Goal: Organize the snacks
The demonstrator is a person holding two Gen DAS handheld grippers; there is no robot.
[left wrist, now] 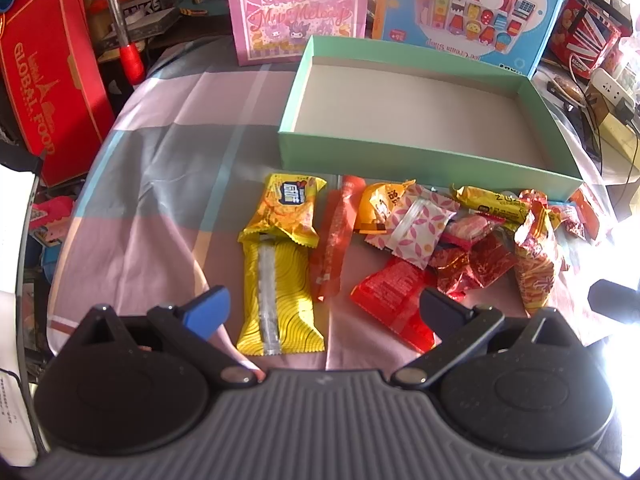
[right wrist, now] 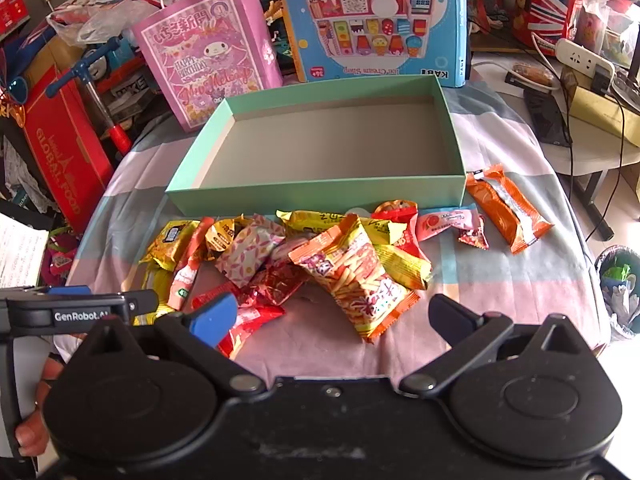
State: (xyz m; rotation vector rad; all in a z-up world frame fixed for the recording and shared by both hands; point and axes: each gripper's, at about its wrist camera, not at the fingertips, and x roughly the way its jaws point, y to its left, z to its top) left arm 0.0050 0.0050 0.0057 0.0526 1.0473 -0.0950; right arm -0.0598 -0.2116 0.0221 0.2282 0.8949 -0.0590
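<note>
Starting from nothing packed: my mint-green cardboard box (right wrist: 320, 196) at frame centre is bare inside, and every bright foil snack packet (right wrist: 352, 272) lies heaped on the cloth-covered bench (right wrist: 500, 280) below it. Both my left tool (left wrist: 324, 312) and right tool (right wrist: 332, 316) are spread, gripping nothing.

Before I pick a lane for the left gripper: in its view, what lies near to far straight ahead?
Long yellow foil packet → yellow biscuit packet → mint-green empty cardboard box → pink birthday gift bag.

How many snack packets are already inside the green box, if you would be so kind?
0. The green box is empty; every visible packet lies on the cloth in front of it, such as the orange packet at its right corner.
</note>
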